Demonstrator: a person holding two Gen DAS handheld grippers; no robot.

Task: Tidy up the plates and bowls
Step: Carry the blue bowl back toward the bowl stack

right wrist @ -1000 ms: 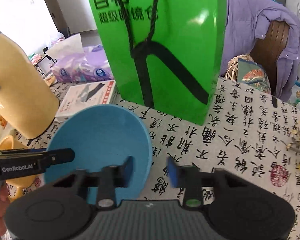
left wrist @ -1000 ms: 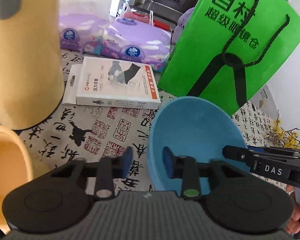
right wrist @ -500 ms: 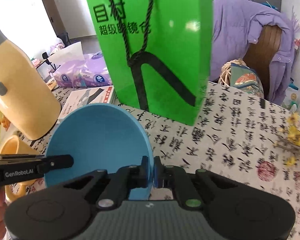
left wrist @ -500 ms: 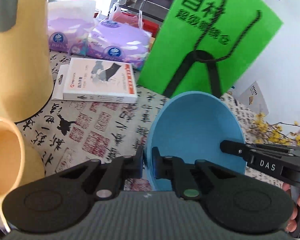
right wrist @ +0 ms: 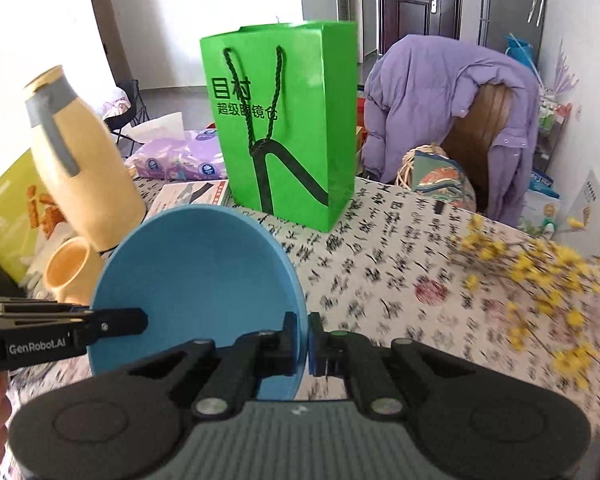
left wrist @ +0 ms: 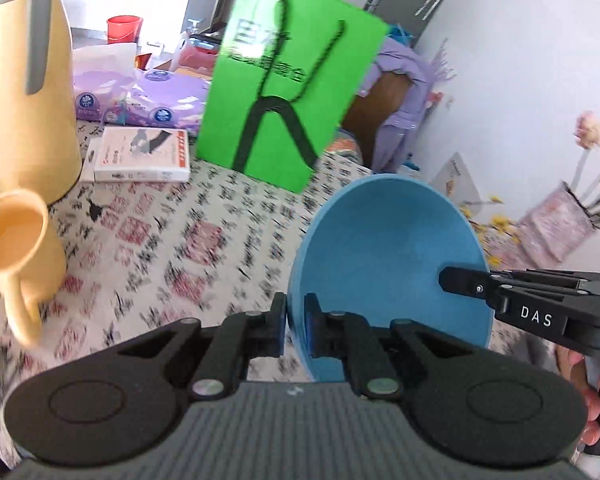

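Observation:
A blue bowl (left wrist: 388, 256) hangs in the air above the patterned tablecloth, gripped from both sides. My left gripper (left wrist: 295, 322) is shut on the bowl's left rim, one pad inside and one outside the wall. In the right wrist view the same blue bowl (right wrist: 196, 280) sits at the lower left, and my right gripper (right wrist: 303, 340) is shut on its right rim. The right gripper's black body reaches in from the right in the left wrist view and hides part of the bowl's far rim.
A green paper bag (right wrist: 284, 132) stands upright behind the bowl. A tall yellow jug (left wrist: 20, 80) and a yellow cup (left wrist: 16, 252) stand at the left, with a flat white box (left wrist: 140, 156) and purple tissue packs (left wrist: 140, 100) beyond. Yellow flower sprigs (right wrist: 532, 272) lie at the right.
Both grippers closed on the blue bowl's rim, left and right, then lifted it off the tablecloth. The table objects now look lower and farther away.

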